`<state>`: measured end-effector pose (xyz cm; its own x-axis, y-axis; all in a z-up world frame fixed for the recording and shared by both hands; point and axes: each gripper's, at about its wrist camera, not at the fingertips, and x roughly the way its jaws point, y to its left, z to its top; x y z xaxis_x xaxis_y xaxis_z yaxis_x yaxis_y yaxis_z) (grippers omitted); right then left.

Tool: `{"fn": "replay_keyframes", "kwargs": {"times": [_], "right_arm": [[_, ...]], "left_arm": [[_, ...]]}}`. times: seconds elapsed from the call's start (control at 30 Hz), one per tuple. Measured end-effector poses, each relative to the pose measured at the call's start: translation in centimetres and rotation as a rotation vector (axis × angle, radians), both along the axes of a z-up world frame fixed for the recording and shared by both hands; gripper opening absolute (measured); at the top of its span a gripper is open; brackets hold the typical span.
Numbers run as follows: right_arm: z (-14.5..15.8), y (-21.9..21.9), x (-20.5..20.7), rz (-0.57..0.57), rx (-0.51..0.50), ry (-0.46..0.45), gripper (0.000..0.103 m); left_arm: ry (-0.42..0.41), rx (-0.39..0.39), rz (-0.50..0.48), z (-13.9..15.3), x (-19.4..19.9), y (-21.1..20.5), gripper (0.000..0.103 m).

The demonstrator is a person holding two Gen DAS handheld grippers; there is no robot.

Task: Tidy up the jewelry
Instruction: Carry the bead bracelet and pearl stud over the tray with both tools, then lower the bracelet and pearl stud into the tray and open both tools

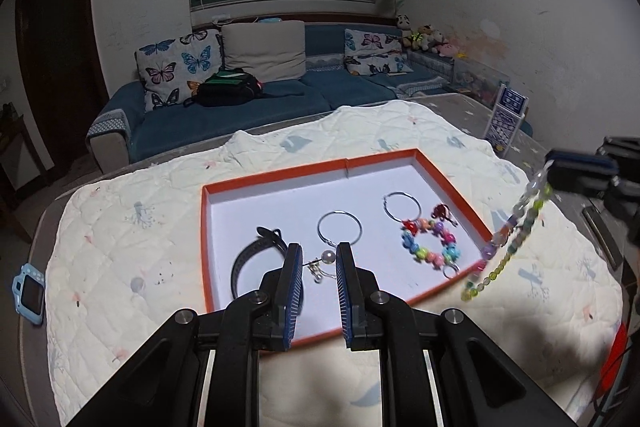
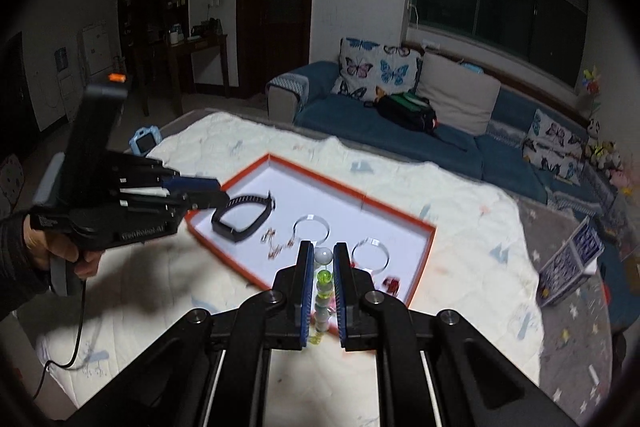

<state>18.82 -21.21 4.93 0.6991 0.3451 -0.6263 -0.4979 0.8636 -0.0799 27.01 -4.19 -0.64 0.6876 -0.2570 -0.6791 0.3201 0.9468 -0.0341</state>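
Observation:
An orange-rimmed white tray (image 1: 448, 179) lies on the quilt. In it are a black wristband (image 1: 244, 263), two silver hoops (image 1: 340, 229), a colourful bead bracelet (image 1: 430, 241) and a pearl earring (image 1: 329, 257). My left gripper (image 1: 318, 267) is open above the tray's near part, its fingers on either side of the pearl earring. My right gripper (image 2: 323, 259) is shut on a green and clear bead string (image 2: 323, 291), which hangs in the air over the tray's right edge (image 1: 508, 243). The left gripper also shows in the right wrist view (image 2: 208, 193).
A cream quilt (image 1: 120, 227) covers the table. A small blue toy camera (image 1: 28, 295) lies at its left edge. A blue patterned box (image 1: 504, 123) stands at the far right. A blue sofa (image 1: 240, 107) with cushions is behind.

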Motion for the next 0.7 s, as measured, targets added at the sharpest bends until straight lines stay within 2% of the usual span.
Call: {"fn": "replay_keyframes", "kwargs": {"times": [0.17, 0.33, 0.7], "right_arm": [[0.9, 0.4, 1.4, 0.002, 0.026, -0.019, 0.012], [0.2, 1.0, 2.7, 0.002, 0.036, -0.004, 0.012], [-5.1, 1.3, 4.3, -0.018, 0.021, 0.136, 0.012]], "left_arm": [[0.013, -0.016, 0.009, -0.1, 1.6, 0.7, 0.018], [0.036, -0.026, 0.014, -1.0, 2.8, 0.9, 0.018], [0.091, -0.054, -0.04, -3.8, 3.1, -0.1, 0.018]]}}
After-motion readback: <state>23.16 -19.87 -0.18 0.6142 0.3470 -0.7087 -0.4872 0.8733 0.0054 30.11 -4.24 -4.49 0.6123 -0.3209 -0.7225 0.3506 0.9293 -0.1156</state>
